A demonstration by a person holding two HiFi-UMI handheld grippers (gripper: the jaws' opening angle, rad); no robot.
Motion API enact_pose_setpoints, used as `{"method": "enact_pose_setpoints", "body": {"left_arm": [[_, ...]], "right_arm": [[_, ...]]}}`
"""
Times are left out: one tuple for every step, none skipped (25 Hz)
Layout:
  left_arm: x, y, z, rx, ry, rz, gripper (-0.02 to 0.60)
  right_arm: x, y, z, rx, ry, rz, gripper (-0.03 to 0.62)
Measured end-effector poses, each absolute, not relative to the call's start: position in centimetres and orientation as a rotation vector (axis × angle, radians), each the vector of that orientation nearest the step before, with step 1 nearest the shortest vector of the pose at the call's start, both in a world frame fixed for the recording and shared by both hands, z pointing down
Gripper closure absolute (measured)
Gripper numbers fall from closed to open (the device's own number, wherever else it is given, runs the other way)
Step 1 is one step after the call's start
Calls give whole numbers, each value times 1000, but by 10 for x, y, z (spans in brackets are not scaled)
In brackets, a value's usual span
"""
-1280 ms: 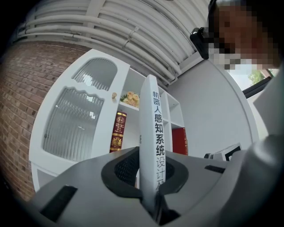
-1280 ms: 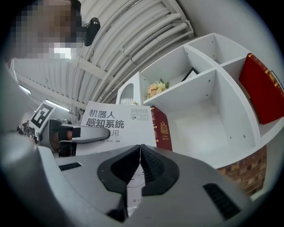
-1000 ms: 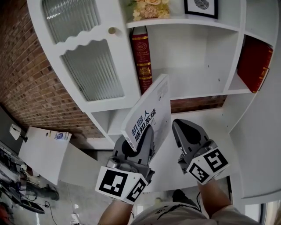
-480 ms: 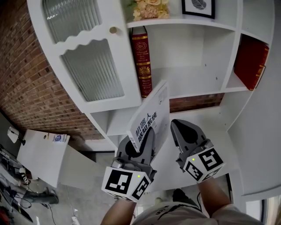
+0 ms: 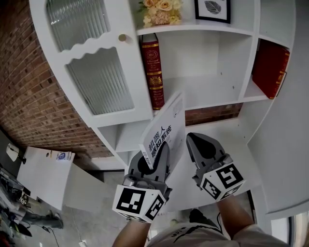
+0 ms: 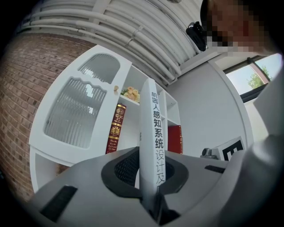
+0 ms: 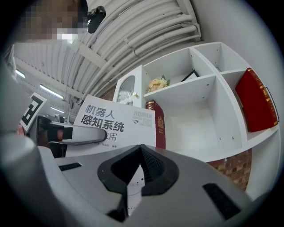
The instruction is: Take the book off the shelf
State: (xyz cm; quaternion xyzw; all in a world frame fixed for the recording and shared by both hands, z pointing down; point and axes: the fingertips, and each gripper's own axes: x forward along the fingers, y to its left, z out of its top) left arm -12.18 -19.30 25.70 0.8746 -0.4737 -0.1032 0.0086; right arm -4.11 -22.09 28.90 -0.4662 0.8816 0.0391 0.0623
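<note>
A white book [image 5: 166, 126] with blue Chinese print is off the shelf, tilted in front of the white shelf unit [image 5: 207, 94]. My left gripper [image 5: 155, 150] is shut on its lower edge. In the left gripper view the book's spine [image 6: 154, 133] rises straight up from between the jaws [image 6: 149, 156]. To the book's right my right gripper [image 5: 198, 141] hangs apart from it with its jaws together and nothing held. In the right gripper view the book's cover [image 7: 111, 124] shows beyond the shut jaws [image 7: 141, 150].
A dark red book with gold print [image 5: 152, 72] stands upright in the middle compartment. Another red book [image 5: 270, 67] leans in the right compartment. Flowers [image 5: 161, 12] and a framed picture [image 5: 212, 9] sit on the shelf above. A ribbed glass door [image 5: 96, 82] and a brick wall [image 5: 29, 96] lie to the left.
Both grippers and the book keep nearly the same place and grip. The shelf has drifted slightly left and up in the head view.
</note>
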Motion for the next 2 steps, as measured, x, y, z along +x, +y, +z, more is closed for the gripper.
{"method": "enact_pose_setpoints", "body": {"left_arm": [[-121, -192, 256, 2734, -1478, -324, 531], [-121, -191, 256, 2736, -1476, -326, 531]], "right_arm": [[-41, -220, 288, -1410, 2665, 122, 577], [-41, -219, 288, -1410, 2665, 126, 577]]}}
